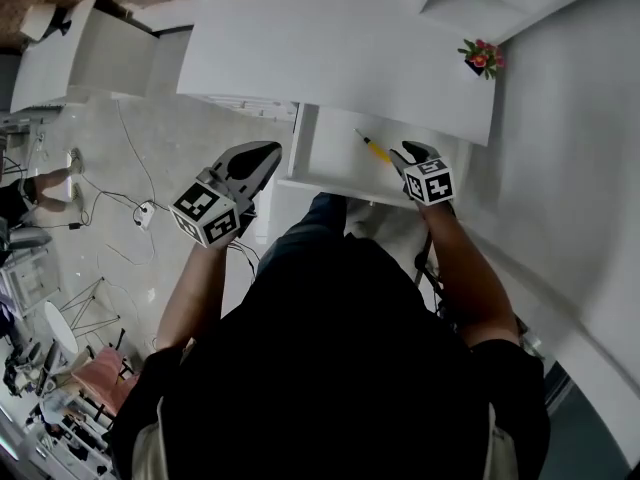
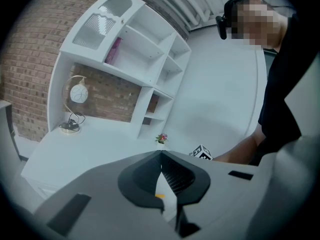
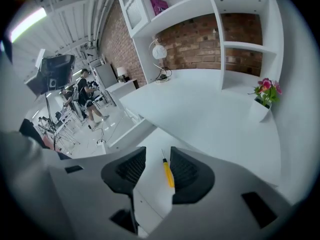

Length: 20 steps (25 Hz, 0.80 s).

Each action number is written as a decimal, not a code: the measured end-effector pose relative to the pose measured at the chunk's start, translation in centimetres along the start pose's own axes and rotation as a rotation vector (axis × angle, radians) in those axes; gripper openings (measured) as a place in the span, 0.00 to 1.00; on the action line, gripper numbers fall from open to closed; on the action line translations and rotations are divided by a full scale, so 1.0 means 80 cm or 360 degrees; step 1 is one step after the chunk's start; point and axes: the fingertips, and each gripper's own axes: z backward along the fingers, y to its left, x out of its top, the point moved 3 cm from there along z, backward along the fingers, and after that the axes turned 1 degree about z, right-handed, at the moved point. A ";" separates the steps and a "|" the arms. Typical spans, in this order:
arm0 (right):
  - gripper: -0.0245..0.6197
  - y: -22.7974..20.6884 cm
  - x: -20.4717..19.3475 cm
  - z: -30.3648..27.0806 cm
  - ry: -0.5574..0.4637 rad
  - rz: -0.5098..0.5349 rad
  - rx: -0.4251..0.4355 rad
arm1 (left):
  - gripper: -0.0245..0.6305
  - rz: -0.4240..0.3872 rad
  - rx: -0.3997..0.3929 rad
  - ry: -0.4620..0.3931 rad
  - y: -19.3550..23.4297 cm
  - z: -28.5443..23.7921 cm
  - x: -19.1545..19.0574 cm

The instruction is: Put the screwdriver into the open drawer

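Inside one open drawer [image 1: 335,153], one screwdriver [image 1: 376,150], right claw [image 1: 408,154] wide, left claw [image 1: 266,155] closed empty

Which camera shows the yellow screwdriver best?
The right gripper view: the screwdriver lies full-length in the drawer, framed by the open jaws of the right gripper. The head view shows it small; the left gripper view, at most a yellow speck.
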 end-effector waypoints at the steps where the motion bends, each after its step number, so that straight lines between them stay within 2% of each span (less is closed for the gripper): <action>1: 0.29 0.001 0.003 0.009 -0.0019 0.0015 -0.0008 | 0.06 -0.0011 -0.0005 -0.0007 -0.006 -0.001 0.003; 4: 0.29 0.001 0.011 0.039 -0.0078 0.0057 -0.0034 | 0.06 -0.0041 -0.0026 -0.0018 -0.026 -0.006 0.008; 20: 0.29 -0.019 0.030 0.195 -0.0341 -0.0030 -0.0196 | 0.06 -0.0154 -0.0158 -0.0019 -0.102 -0.020 0.039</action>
